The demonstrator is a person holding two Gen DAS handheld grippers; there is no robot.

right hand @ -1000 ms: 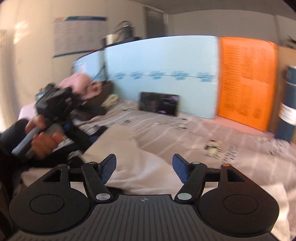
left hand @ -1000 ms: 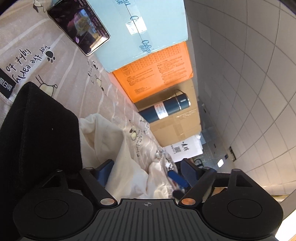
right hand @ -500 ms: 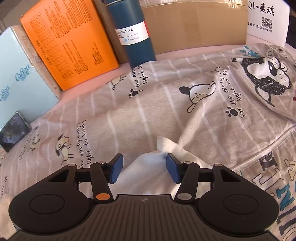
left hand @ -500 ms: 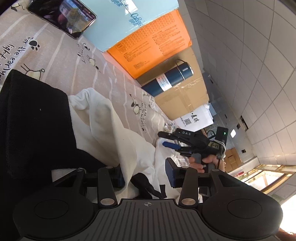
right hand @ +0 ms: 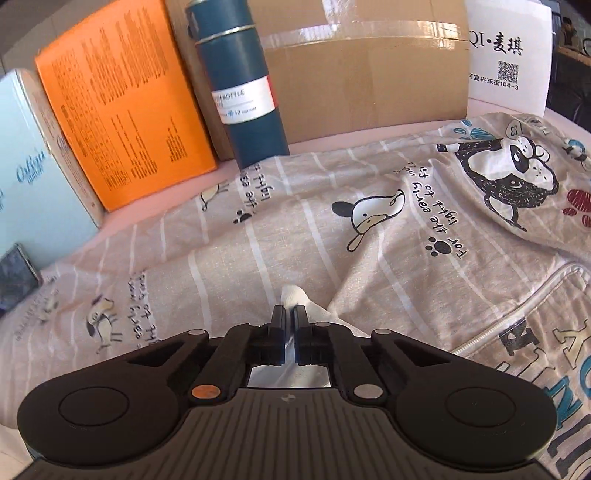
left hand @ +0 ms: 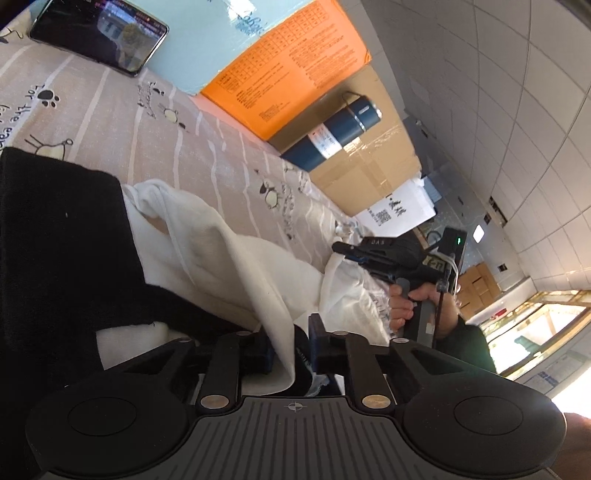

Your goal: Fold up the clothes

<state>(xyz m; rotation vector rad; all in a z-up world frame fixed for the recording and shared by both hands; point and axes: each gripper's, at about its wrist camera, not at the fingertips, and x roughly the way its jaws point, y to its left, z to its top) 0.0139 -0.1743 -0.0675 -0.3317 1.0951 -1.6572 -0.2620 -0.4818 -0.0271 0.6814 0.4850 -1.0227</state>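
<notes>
A white garment (left hand: 236, 273) with black parts lies crumpled on the beige printed bedsheet (left hand: 207, 155). My left gripper (left hand: 291, 350) is shut on a fold of its white and dark cloth near the bottom of the left wrist view. In the right wrist view my right gripper (right hand: 289, 317) is shut on a white corner of the garment (right hand: 295, 295), low over the sheet. That same gripper also shows in the left wrist view as the right gripper (left hand: 354, 253), held by a hand (left hand: 410, 299) at the garment's far end. A black cloth (left hand: 55, 236) covers the left side.
Along the wall stand a light blue box (right hand: 22, 162), an orange box (right hand: 122, 114), a dark blue bottle (right hand: 247, 92) and a cardboard box (right hand: 365, 62). A phone (left hand: 99, 33) leans on the blue box. A grey printed zip garment (right hand: 517, 258) lies at right.
Both grippers went from open to shut on the white garment. The right gripper swung from facing the room down to the sheet and pinched a white corner.
</notes>
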